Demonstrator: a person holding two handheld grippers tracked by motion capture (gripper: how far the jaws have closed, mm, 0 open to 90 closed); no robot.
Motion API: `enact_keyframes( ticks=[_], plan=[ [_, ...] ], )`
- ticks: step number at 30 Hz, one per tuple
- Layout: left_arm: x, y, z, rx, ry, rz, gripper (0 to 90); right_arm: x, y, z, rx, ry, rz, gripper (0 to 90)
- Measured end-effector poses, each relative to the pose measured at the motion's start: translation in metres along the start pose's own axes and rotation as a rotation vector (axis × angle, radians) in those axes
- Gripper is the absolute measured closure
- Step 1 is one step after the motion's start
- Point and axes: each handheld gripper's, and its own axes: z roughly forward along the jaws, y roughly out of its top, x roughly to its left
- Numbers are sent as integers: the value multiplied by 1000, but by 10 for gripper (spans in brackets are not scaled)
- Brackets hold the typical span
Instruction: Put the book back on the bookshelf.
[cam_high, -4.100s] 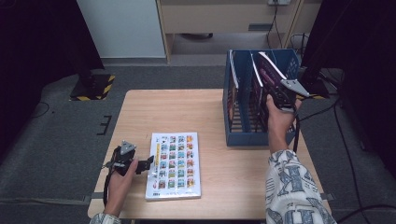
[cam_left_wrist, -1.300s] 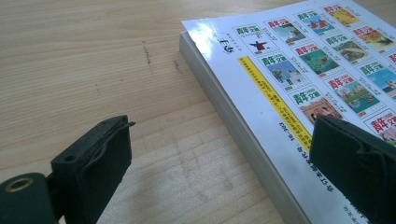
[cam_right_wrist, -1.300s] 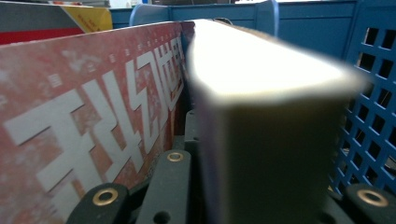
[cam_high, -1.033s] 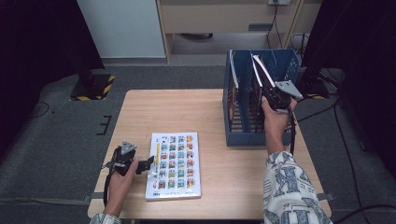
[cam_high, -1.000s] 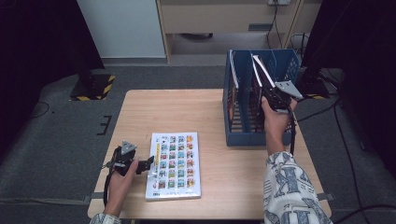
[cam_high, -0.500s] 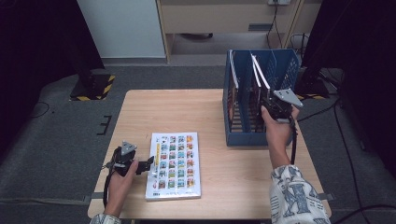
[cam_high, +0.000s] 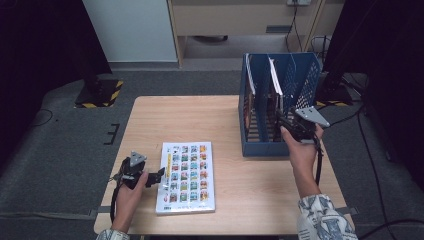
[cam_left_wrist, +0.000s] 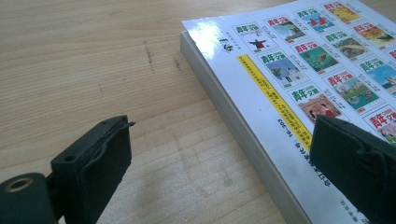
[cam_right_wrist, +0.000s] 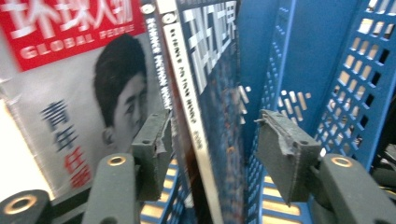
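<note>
Magazines (cam_right_wrist: 205, 93) now stand upright inside the blue file rack (cam_high: 300, 80), so the right gripper (cam_high: 289, 121) has just been opening, jaws clear, while the left gripper (cam_high: 150, 177) waits open beside the flat book (cam_high: 187, 175).

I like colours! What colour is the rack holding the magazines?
Blue, clearest in the high view: the rack.

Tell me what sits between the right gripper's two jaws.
In the right gripper view, a dark blue magazine stands upright between the open jaws of the right gripper, inside the blue file rack; the jaws have just been opening.
</note>
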Motion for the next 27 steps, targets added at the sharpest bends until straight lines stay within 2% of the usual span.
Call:
enact_keyframes(
  ticks=[3, 7, 12, 13, 16, 27],
  plan=[
    [0, 0, 0, 0, -1, -1, 50, 7, -4, -6, -2, 43, -9, 373],
    [0, 0, 0, -1, -4, -1, 50, 16, -8, -12, -15, 93, 1, 310],
    [0, 0, 0, -4, -5, -3, 51, 24, -12, -16, 10, 138, -11, 246],
    [0, 0, 0, -5, -8, -4, 52, 29, -15, -19, 23, 164, -15, 222],
    [0, 0, 1, -1, -14, 0, 52, 33, -19, -21, 23, 196, -11, 198],
    [-2, 1, 0, -2, -23, 8, 52, 46, -29, -21, 79, 256, -39, 126]
  ],
)
